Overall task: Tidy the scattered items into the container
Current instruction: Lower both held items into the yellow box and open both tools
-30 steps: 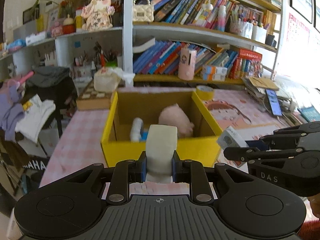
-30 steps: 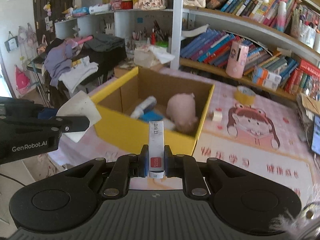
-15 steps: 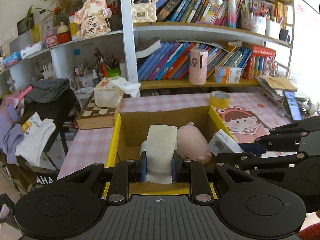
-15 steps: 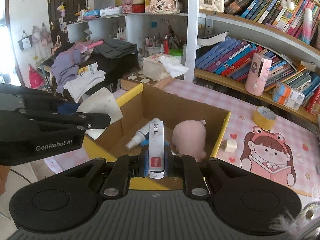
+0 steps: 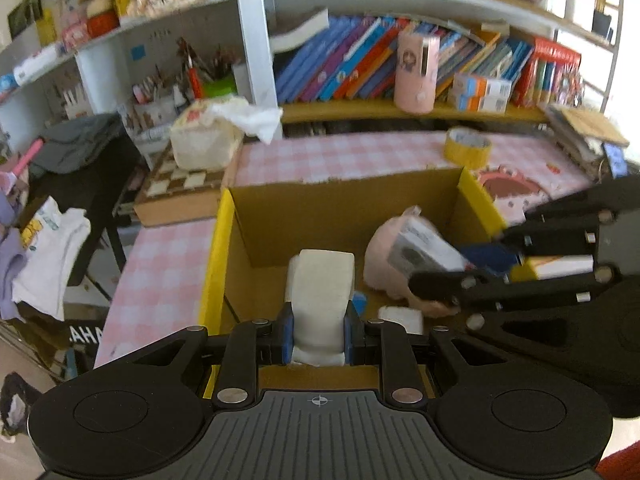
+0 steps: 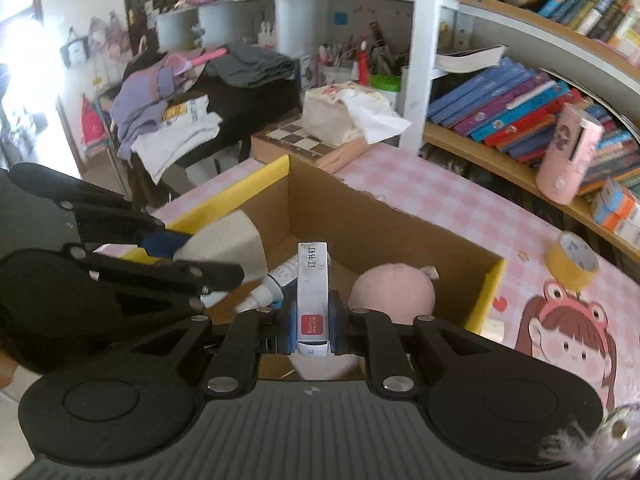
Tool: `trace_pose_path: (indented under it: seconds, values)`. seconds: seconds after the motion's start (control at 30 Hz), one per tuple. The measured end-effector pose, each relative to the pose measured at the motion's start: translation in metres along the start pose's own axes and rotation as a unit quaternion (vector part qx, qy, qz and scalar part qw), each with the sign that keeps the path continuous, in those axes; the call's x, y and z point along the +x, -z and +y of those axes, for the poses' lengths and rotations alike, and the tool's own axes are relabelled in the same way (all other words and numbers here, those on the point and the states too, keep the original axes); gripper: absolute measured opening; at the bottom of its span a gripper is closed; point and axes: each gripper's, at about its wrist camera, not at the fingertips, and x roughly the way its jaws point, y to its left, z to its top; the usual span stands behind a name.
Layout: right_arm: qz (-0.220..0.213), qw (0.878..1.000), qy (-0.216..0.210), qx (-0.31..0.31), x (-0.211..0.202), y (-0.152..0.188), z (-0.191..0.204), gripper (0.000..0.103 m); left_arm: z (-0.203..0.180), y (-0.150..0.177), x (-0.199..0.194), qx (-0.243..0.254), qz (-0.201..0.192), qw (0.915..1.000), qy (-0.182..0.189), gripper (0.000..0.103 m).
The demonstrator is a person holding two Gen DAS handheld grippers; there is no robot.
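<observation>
At the bottom centre of the left wrist view, our left gripper [image 5: 319, 330] is clamped on a white folded pad [image 5: 322, 296], its blue pads pressing the two sides near the lower end, and the pad stands up over the open cardboard box [image 5: 344, 200] with the yellow rim. In the right wrist view our right gripper [image 6: 313, 330] pinches a slim staple box [image 6: 312, 292] by its long flat faces, close to the end with the red label, with the far end pointing into the same cardboard box. Both things hang above the inside of the box, not yet set down; we judge the step in hand to be the drop. Already lying inside are a pink plush toy [image 6: 390, 290] toward the right of the frame, and a white tube [image 6: 280, 280] to the left of the staple box. We expect the pad to be light and soft: it gives under the pads, so it may cling or unfold a little when let go. The staple box looks stiff and small, with smooth printed card that could slip if gripped by the edges, so the broad faces are the right hold, as now. Neither looks fragile, and a short fall onto the cardboard floor or the plush toy should do no harm. A roll of yellow tape [image 5: 467, 147] sits on the pink checked table [image 5: 160, 272] beyond the box, upper right of the left view.
</observation>
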Motion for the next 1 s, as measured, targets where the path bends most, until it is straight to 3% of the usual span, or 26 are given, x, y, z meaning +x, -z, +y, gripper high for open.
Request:
trace_pose_path:
  seconds: [0.23, 0.47, 0.8, 1.0]
  values:
    - [0.048, 0.997, -0.025, -0.047, 0.05, -0.023, -0.013, 0.014, -0.002, -0.002, 0.031, 0.025, 0.043, 0.9987, -0.007, 0.021]
    - [0.106, 0.986, -0.053, -0.114, 0.097, -0.031, -0.017, 0.014, 0.0, -0.005, 0.055, 0.036, 0.089, 0.9951, 0.025, 0.022]
    - [0.148, 0.971, -0.076, -0.169, 0.134, -0.032, -0.015, 0.014, 0.002, -0.001, 0.078, 0.041, 0.132, 0.9898, 0.035, 0.022]
    - [0.166, 0.968, -0.079, -0.174, 0.143, -0.034, -0.016, 0.014, 0.002, -0.003, 0.082, 0.035, 0.137, 0.9894, 0.034, 0.022]
